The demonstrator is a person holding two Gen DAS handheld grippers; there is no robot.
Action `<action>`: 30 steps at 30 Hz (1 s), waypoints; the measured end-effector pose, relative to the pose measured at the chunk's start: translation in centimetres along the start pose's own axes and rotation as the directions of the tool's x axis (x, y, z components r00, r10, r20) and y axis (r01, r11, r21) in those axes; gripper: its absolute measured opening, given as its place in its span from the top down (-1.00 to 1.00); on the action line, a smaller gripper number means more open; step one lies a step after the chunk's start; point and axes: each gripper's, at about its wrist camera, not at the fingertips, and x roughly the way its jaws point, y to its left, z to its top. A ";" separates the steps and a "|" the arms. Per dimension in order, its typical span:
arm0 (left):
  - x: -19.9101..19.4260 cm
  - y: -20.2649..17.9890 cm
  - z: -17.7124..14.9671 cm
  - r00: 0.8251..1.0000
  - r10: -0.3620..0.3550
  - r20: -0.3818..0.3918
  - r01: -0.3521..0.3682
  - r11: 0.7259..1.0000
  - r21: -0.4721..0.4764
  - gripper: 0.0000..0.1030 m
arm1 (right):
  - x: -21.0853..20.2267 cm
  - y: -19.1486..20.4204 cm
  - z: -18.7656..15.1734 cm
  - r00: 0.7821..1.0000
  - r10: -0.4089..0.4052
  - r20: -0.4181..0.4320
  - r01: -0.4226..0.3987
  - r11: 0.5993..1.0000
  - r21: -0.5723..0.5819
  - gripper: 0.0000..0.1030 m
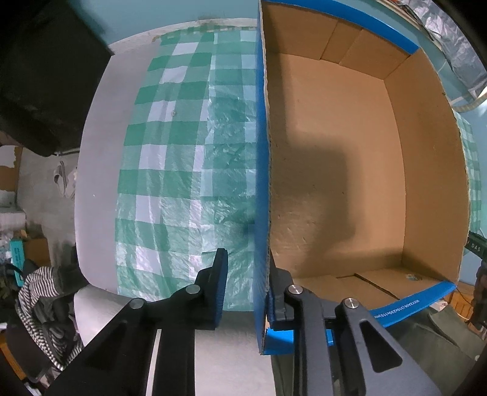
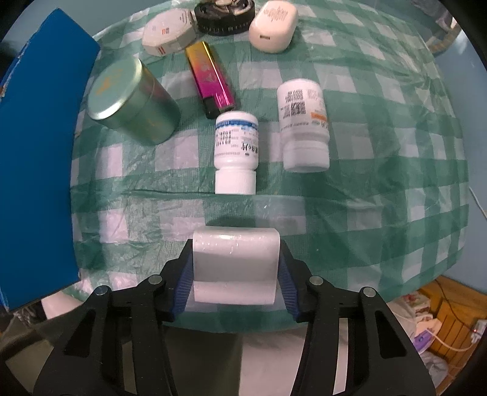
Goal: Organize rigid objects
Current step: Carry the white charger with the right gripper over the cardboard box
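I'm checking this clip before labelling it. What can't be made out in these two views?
- Left wrist view: the box wall hides whether the left tool pinches it.
- Right wrist view: the white block in the right tool shows no markings.
- Right wrist view: bottle print is too small.

My table (image 1: 97, 170) is white, covered by a crinkled green-and-white checked plastic cloth (image 1: 182, 158). The wall (image 1: 182, 12) behind it is pale blue. Beside the table, a striped garment (image 1: 45, 289) lies on a cluttered floor. On the other side stands a wooden crate (image 2: 450, 319) with a white cable.
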 end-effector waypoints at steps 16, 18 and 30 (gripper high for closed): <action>0.1 -0.4 0.1 1.000 0.001 -0.005 -0.001 1.000 -0.001 0.71 | -3.1 1.4 3.6 0.997 0.018 0.071 -0.017 1.000 -0.019 0.04; 0.0 -0.3 0.1 1.000 -0.016 -0.004 0.016 1.000 -0.006 0.74 | -3.6 1.0 4.6 0.997 0.022 0.080 -0.021 1.000 -0.013 0.04; 0.2 -1.1 -0.2 1.000 -0.004 -0.015 0.005 0.999 0.034 0.82 | -4.9 1.1 9.5 0.990 0.032 0.139 -0.026 0.999 -0.046 0.04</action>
